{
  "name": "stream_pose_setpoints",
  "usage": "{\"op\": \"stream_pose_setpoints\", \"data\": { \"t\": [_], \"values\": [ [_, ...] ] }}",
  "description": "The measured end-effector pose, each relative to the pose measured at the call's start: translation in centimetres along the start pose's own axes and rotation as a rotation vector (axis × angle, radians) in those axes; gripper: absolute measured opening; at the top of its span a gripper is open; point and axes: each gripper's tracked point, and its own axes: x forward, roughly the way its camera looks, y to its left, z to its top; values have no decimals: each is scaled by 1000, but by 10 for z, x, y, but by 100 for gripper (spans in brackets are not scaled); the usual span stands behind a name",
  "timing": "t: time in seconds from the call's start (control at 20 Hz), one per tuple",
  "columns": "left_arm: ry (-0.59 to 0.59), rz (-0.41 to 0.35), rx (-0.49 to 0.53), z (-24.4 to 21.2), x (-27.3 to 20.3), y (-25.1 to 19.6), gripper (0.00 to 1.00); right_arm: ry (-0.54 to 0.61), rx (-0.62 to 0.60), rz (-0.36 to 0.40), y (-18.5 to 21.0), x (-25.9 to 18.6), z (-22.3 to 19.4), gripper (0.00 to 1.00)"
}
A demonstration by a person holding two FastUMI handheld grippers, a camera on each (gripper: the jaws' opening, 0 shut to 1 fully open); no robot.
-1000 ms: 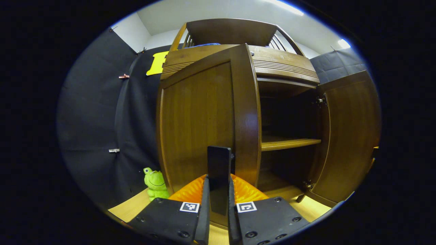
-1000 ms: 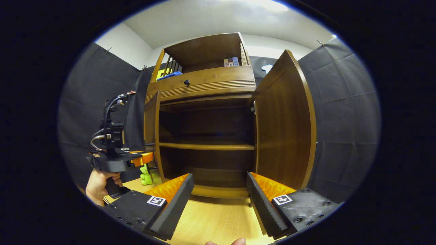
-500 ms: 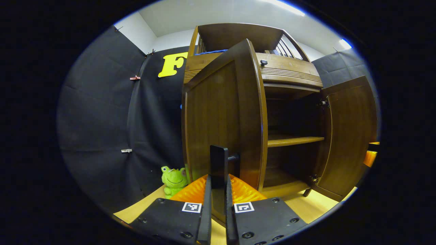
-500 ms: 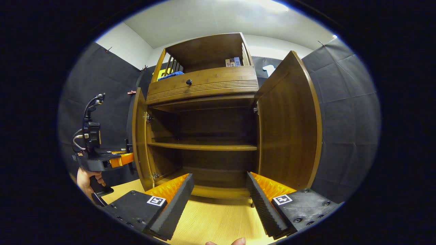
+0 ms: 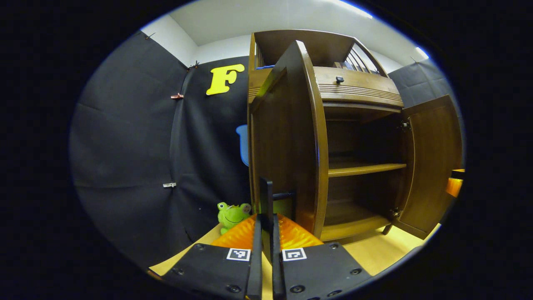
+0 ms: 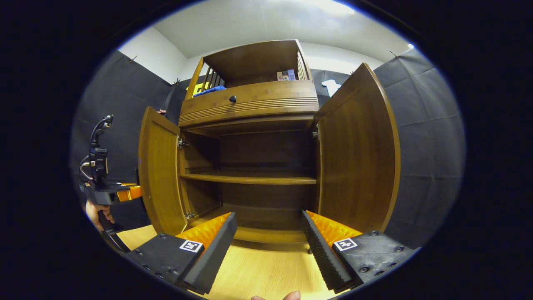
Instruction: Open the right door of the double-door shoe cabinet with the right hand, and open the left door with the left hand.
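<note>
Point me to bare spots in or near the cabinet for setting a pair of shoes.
Bare: the wooden middle shelf and the cabinet's bottom board, between the brown left door and right door; also the light wood floor in front. Crowded: the left door's outer side, where the left gripper grips its black handle beside a green frog toy.

Left gripper: black bodies, orange ribbed finger backs, square coded markers, dark screws. Right gripper: identical build, black serrated pads.

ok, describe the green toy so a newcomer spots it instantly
Start at the wooden shoe cabinet and its open left door. On the floor beside that door, against the black cloth, sits the frog plush: bright green, smiling, the one soft thing among wood.
</note>
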Motion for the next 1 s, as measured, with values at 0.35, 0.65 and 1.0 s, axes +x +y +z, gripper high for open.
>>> {"op": "stream_pose_setpoints", "data": {
  "t": [0.35,0.65,1.0],
  "values": [
    [15,51,-1,-4,-13,43,11,-9,-10,-23,10,1,1,100],
    [29,113,-5,-10,-27,79,11,-10,-18,-6,25,6,-2,98],
    [12,144,6,-3,-43,79,11,-14,-11,-2,27,6,-1,100]
  ]
}}
